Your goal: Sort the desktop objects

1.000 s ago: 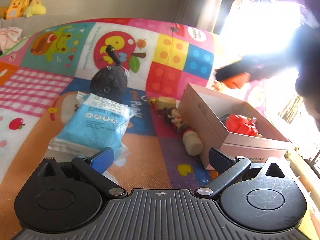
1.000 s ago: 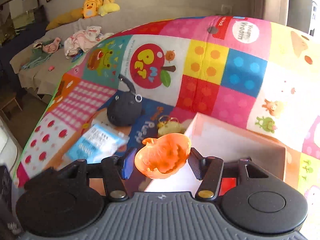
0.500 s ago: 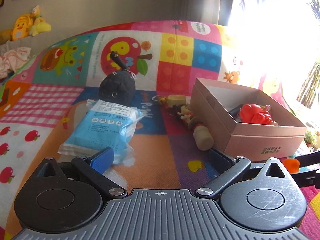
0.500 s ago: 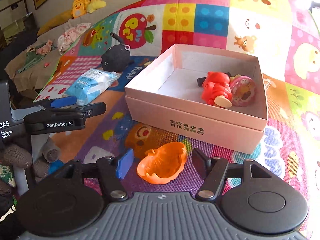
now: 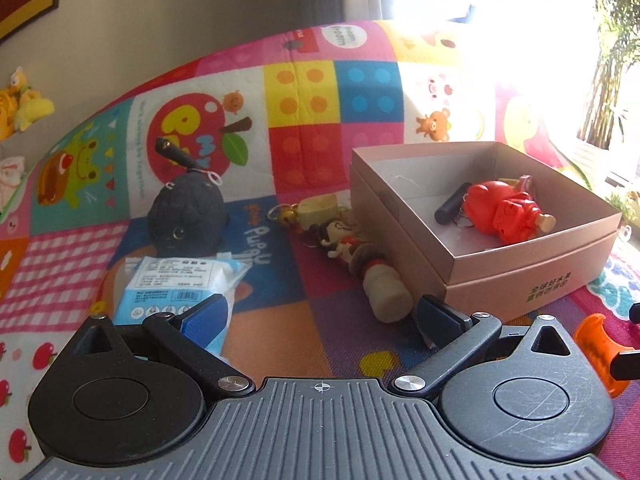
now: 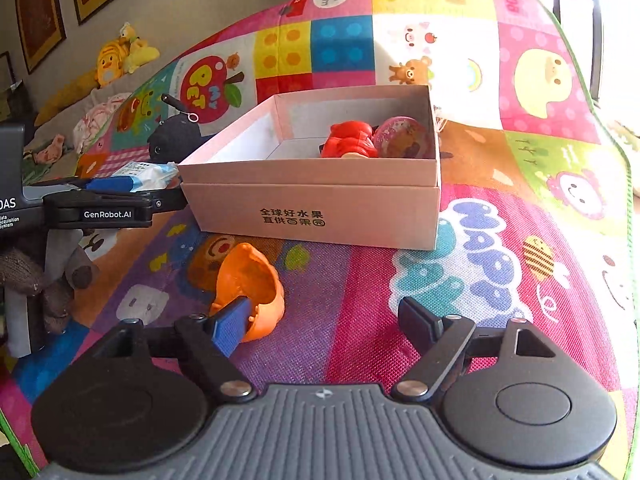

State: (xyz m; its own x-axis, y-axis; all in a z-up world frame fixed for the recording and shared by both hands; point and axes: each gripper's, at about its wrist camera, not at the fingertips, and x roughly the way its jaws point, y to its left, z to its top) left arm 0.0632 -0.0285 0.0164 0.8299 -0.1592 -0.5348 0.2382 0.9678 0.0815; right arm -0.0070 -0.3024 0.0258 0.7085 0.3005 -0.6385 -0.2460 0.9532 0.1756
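One open pink cardboard box (image 6: 320, 200) sits on a bright patchwork play mat (image 6: 500, 240), holding one red figurine (image 6: 352, 144), one round pink patterned toy (image 6: 404, 138) and, seen from the left wrist view, one short black stick (image 5: 452, 208). Just in front of the box, one hollow orange plastic pumpkin shell (image 6: 248, 284) lies on the mat, its near edge against the blue left pad of the right gripper (image 6: 320, 324); the jaws have just been opening and stand spread wide, the far pad well clear of the shell. The left gripper (image 5: 320, 312) hovers with its jaws spread and nothing between them. Ahead of it lie one blue-and-white packet of tissues (image 5: 180, 284), one dark grey plush ball with a stalk (image 5: 188, 212), one small doll keychain (image 5: 344, 240) and one beige wooden peg (image 5: 388, 292), the last two crowded against the box's left wall. One orange plush tiger (image 6: 112, 64) rests on a sofa behind.
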